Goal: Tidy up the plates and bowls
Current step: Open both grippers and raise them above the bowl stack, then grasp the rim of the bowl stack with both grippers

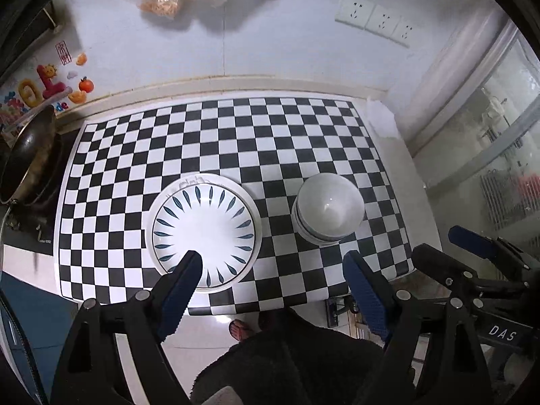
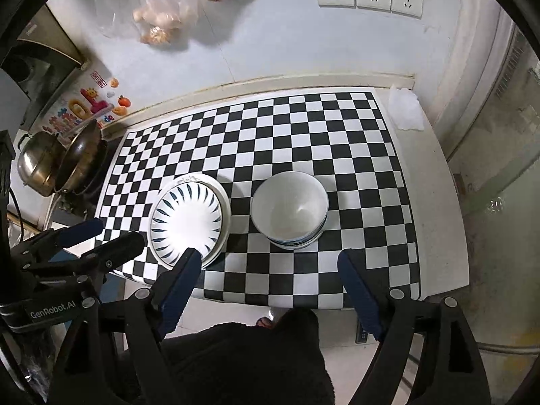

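On the checkered table [image 2: 303, 128], toward its front edge, two stacks stand well apart: a stack of plates [image 2: 189, 219] at the front-left, topped by a plate with blue leaf marks, and a stack of bowls [image 2: 290, 209] to its right, nearer the middle of the front edge. Both stacks appear settled, so sorting looks largely complete. The left tool [image 1: 273, 263] is spread wide and holds nothing; it hovers over the front edge with one finger overlapping the plates' near rim in the left wrist view, though contact cannot be confirmed. The right tool [image 2: 266, 260] is likewise fully parted and empty, held above the front edge before the bowls. Risks noted: the plates sit close to the front-left corner, and a careless nudge from the left tool could push the stack toward the edge. The bowls look nested slightly off-centre, so a one-sided pinch on a rim could tip or slide the top bowl. A wok [image 2: 79, 158] and a steel pot [image 2: 37, 165] crowd the left edge, limiting leftward clearance.
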`<action>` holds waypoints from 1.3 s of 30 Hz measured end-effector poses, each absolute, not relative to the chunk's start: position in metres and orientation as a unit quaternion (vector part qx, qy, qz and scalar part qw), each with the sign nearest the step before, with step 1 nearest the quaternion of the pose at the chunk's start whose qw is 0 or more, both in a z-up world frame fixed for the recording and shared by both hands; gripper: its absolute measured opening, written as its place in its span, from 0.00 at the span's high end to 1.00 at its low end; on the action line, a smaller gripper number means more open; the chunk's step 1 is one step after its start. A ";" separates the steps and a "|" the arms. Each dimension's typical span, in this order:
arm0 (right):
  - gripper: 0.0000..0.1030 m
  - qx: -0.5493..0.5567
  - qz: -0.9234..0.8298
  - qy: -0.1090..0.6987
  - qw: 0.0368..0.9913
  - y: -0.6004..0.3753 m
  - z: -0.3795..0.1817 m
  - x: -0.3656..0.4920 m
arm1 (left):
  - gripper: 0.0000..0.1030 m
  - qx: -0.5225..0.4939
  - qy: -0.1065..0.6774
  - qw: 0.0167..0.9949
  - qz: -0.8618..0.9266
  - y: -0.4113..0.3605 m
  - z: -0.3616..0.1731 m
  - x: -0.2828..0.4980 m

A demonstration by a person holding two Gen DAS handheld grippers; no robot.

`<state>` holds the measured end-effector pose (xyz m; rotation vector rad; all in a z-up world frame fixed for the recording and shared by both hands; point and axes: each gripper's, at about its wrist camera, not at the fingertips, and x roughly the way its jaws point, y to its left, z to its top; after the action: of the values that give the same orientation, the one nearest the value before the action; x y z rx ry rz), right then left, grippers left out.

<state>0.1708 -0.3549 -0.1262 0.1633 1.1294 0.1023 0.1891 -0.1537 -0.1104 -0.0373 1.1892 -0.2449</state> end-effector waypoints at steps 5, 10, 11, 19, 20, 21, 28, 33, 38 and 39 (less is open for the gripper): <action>0.17 0.072 0.044 0.526 0.847 -0.354 -0.117 0.167 | 0.17 -0.011 0.551 0.825 -0.121 -0.158 -0.104 0.187; 0.13 0.080 0.039 0.525 0.847 -0.362 -0.119 0.174 | 0.17 -0.013 0.558 0.820 -0.125 -0.163 -0.112 0.198; 0.12 0.087 0.039 0.523 0.847 -0.365 -0.122 0.177 | 0.17 -0.015 0.560 0.819 -0.125 -0.164 -0.116 0.203; 0.09 0.139 0.046 0.525 0.838 -0.402 -0.178 0.223 | 0.17 -0.021 0.602 0.790 -0.111 -0.183 -0.180 0.269; 0.09 0.151 0.046 0.531 0.833 -0.409 -0.188 0.230 | 0.17 -0.026 0.612 0.782 -0.114 -0.186 -0.192 0.278; 0.09 0.159 0.045 0.536 0.828 -0.413 -0.197 0.236 | 0.17 -0.024 0.617 0.778 -0.111 -0.190 -0.203 0.287; 0.09 0.214 0.031 0.601 0.770 -0.451 -0.294 0.279 | 0.19 -0.026 0.685 0.715 -0.137 -0.216 -0.282 0.331; 0.11 0.248 0.043 0.626 0.738 -0.458 -0.340 0.293 | 0.19 -0.040 0.729 0.663 -0.164 -0.229 -0.324 0.345; 0.21 0.285 0.068 0.647 0.704 -0.456 -0.378 0.305 | 0.19 -0.063 0.759 0.620 -0.188 -0.238 -0.354 0.352; 0.32 0.295 0.075 0.646 0.700 -0.455 -0.383 0.307 | 0.19 -0.065 0.762 0.615 -0.191 -0.239 -0.358 0.353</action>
<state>0.3066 -0.4554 -0.3835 0.6570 1.4387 0.1675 0.3527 -0.2394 -0.3582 -0.1509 1.7553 -0.4401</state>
